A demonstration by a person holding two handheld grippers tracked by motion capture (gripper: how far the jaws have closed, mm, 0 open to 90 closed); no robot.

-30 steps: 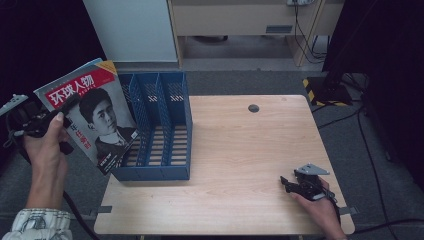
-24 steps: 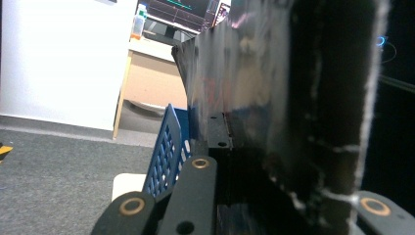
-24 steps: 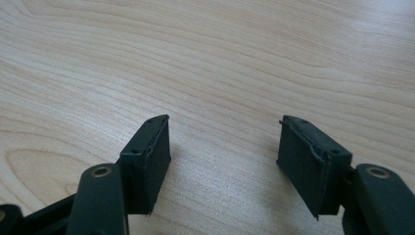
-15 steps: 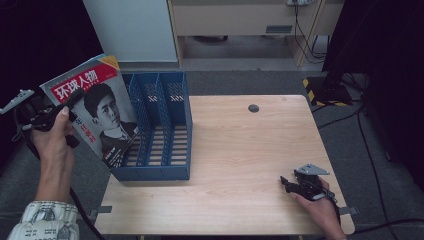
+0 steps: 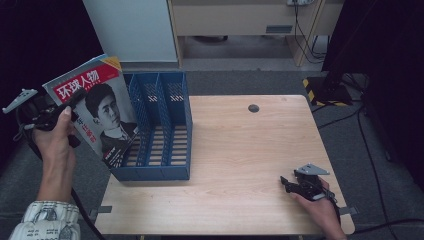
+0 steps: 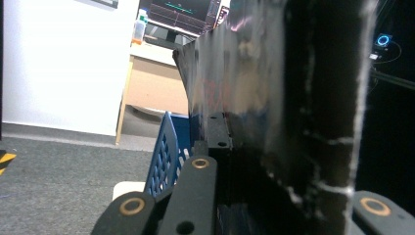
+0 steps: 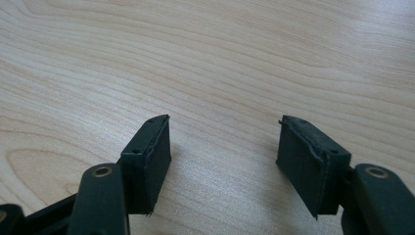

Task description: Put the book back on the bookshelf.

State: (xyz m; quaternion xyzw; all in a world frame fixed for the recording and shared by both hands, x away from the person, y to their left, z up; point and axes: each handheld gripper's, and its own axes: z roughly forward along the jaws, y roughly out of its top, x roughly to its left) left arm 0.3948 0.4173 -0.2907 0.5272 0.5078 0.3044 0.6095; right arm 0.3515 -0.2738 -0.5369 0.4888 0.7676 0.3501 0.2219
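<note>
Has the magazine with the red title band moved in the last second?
Yes. The red-banded magazine, clamped in the left hand-held gripper, has risen slightly and now overlaps the blue plastic file rack a little less.

The magazine has a glossy paper cover. Beside it, the blue file rack looks like perforated matt plastic. The desk under the rack is pale, smooth wood grain. The right claw has matt black pads.

The light wooden table carries a blue file rack at its left edge. A small dark round spot, perhaps a cable hole, sits near the far edge
</note>
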